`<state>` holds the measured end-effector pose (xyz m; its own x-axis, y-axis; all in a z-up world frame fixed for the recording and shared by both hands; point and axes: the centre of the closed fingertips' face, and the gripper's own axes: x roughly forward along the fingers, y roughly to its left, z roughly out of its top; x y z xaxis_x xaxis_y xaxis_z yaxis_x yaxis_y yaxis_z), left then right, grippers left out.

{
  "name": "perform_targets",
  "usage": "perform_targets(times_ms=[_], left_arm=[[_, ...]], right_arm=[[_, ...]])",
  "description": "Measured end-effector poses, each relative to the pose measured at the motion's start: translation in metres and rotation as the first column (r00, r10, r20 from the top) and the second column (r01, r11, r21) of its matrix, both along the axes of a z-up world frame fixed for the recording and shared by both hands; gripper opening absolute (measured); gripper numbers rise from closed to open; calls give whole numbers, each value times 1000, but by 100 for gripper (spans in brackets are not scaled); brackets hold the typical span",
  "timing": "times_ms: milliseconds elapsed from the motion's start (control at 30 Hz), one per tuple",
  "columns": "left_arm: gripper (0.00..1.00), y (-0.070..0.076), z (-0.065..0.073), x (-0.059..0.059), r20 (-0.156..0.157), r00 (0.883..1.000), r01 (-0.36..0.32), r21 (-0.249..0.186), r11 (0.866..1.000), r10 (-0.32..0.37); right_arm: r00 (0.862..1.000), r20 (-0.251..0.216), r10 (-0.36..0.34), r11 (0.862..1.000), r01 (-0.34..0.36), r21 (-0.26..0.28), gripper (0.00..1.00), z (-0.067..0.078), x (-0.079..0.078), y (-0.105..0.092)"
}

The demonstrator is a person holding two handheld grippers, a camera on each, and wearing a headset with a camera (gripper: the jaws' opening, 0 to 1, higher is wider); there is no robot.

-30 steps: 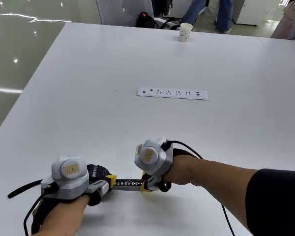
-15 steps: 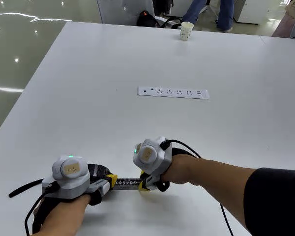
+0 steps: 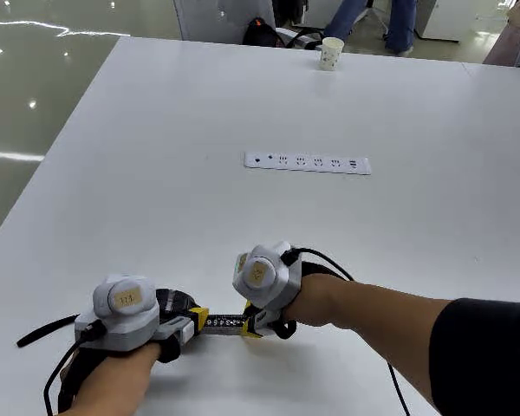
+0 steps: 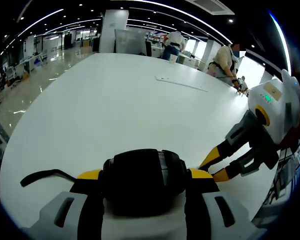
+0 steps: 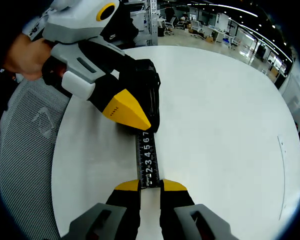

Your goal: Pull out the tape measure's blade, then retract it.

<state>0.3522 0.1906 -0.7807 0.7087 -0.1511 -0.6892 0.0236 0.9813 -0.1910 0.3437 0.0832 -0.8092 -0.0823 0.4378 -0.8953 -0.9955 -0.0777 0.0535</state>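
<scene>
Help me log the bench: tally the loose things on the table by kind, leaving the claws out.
Tape measure: 1
Power strip: 1
Cup: 1
Total: 3

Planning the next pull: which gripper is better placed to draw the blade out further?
Right. The right gripper pinches the blade near its tip; the left gripper clamps the tape measure case, so it probably serves best as the anchor.
</scene>
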Motion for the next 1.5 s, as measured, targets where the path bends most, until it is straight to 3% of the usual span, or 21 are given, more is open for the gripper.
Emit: perform_targets(times_ms=[1500], left_arm=[[61,2,0,0,-6,1000,-8,-32,999,8]], right_arm=[[999,-30,-20,997,22,79,10,1,-7,36]])
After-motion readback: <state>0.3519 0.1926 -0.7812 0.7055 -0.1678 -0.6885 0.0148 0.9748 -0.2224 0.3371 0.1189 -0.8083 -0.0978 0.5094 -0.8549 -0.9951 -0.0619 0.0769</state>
